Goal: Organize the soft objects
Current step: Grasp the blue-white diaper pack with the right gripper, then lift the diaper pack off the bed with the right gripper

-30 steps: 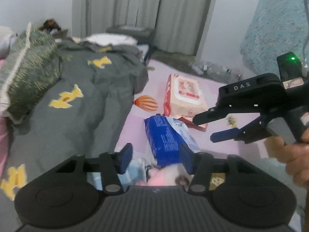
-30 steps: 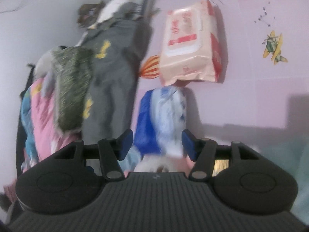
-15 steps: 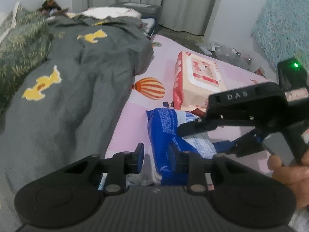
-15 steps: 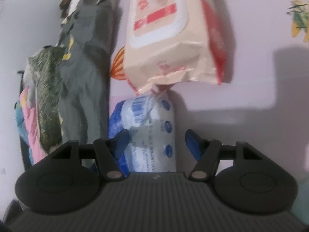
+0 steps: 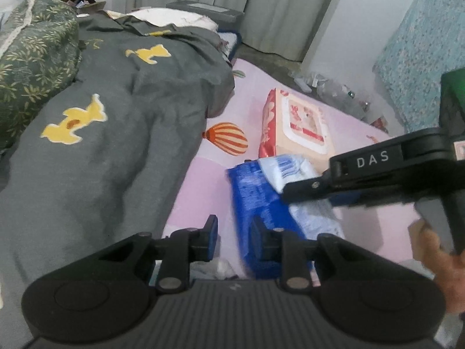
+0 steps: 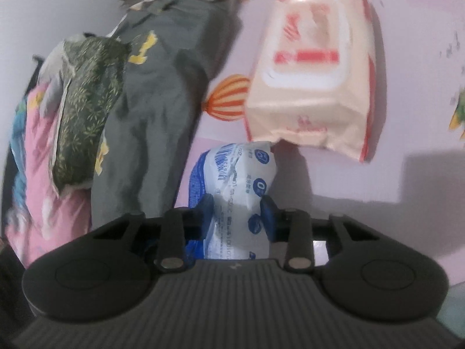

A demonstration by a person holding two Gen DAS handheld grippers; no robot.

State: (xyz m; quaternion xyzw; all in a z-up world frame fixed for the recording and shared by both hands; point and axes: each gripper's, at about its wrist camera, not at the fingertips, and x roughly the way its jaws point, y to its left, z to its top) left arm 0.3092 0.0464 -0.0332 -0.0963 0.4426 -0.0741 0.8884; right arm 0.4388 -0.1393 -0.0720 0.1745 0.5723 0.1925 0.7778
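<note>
Only the right wrist view shows the right claw (image 6: 237, 208) clamped on the blue-and-white pack (image 6: 242, 192), dented at the pads. The left wrist view shows the left claw (image 5: 234, 237) empty, its fingers parted narrowly, beside this crinkled pack, which lies on the bed (image 5: 360, 133) touching the pink wipes pack (image 5: 293, 129).

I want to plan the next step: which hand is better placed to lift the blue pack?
Right. The right gripper is closed on the blue pack, both pads pressing its sides. The left gripper holds nothing and sits at the pack's left edge.
</note>
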